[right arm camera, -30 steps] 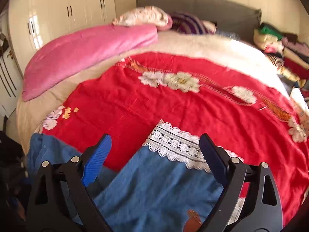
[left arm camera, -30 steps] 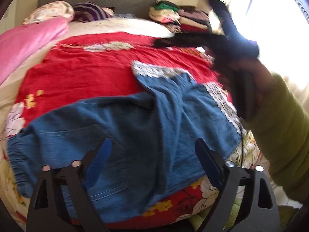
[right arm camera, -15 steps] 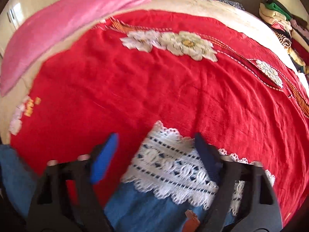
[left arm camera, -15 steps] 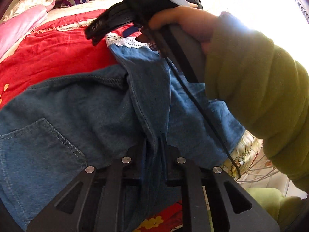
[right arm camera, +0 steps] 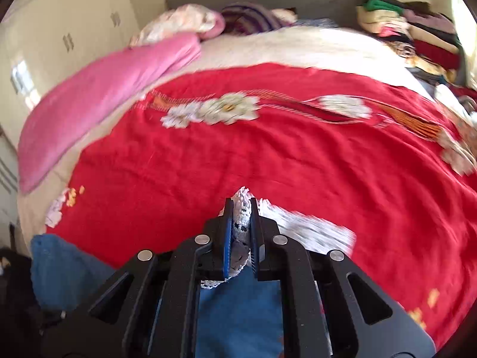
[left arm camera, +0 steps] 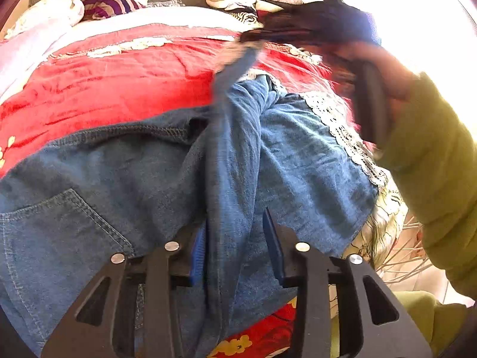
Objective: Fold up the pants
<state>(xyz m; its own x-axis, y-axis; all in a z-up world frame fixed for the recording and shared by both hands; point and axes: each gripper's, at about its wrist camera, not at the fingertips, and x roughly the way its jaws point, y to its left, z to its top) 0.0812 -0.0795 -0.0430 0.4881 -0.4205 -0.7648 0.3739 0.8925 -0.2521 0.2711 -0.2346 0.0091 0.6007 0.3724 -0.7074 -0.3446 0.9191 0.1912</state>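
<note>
1. The denim pants [left arm camera: 125, 179] fill the lower half of the left wrist view. They lie on the red bedspread [left arm camera: 119, 89], their stitched waist edge running across the frame's middle left and a back pocket at lower left.
2. The lace hem [left arm camera: 342, 125] of one leg lies at centre right, close to the bed's right edge. Past that edge a white wire rack [left arm camera: 399, 256] shows at lower right.
3. The left gripper [left arm camera: 235, 244] sits at bottom centre. A raised ridge of denim runs between its blue pads; its jaws have just been opening, and the right pad stands clear of the fabric.
4. The right gripper [right arm camera: 241, 232], at bottom centre of its own view, has just clamped shut on the other leg's lace hem [right arm camera: 241, 217], which bunches between its pads.
5. In the right wrist view, open red bedspread [right arm camera: 268, 149] stretches across the middle of the frame. A pink quilt [right arm camera: 104, 89] borders it at upper left and stacked clothes [right arm camera: 417, 29] at upper right.
6. A second ago both grippers were wide open above flat denim. Now the leg held by the right gripper is lifted, slanting up the centre of the left wrist view towards the blurred right gripper [left arm camera: 253, 37] and a green sleeve [left arm camera: 432, 164].
</note>
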